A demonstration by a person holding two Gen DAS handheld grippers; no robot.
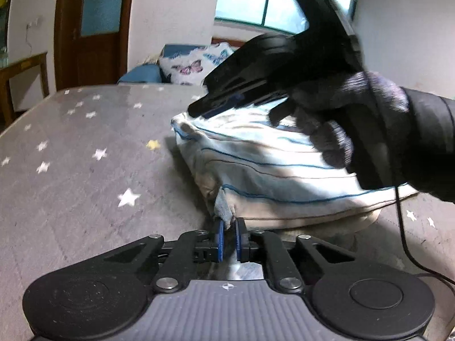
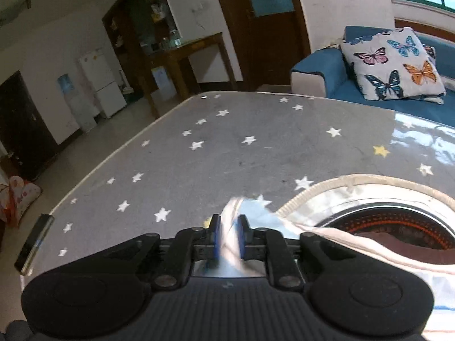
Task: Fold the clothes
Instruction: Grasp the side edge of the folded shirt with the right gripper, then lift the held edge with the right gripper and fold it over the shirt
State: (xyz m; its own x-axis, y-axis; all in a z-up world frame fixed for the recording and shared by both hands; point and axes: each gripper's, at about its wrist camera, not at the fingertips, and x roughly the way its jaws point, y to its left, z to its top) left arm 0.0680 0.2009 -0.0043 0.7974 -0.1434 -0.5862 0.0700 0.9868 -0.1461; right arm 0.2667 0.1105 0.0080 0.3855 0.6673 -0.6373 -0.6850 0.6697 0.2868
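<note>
A white garment with thin blue stripes [image 1: 273,170] lies bunched on the grey star-patterned table [image 1: 85,156]. My left gripper [image 1: 229,223] is shut on a corner of the garment at its near edge. My right gripper [image 2: 227,224] is shut on a fold of the same garment [image 2: 307,216], whose ribbed collar opening [image 2: 398,224] shows to the right. In the left wrist view the right gripper [image 1: 196,109], held in a gloved hand [image 1: 369,119], hangs over the far edge of the garment.
A blue sofa [image 2: 327,76] with a butterfly cushion [image 2: 392,62] stands beyond the table's far edge. A dark phone-like object [image 2: 34,244] lies at the table's left edge. A wooden side table [image 2: 184,56], a door and a fridge stand further back. A black cable [image 1: 403,241] trails at the right.
</note>
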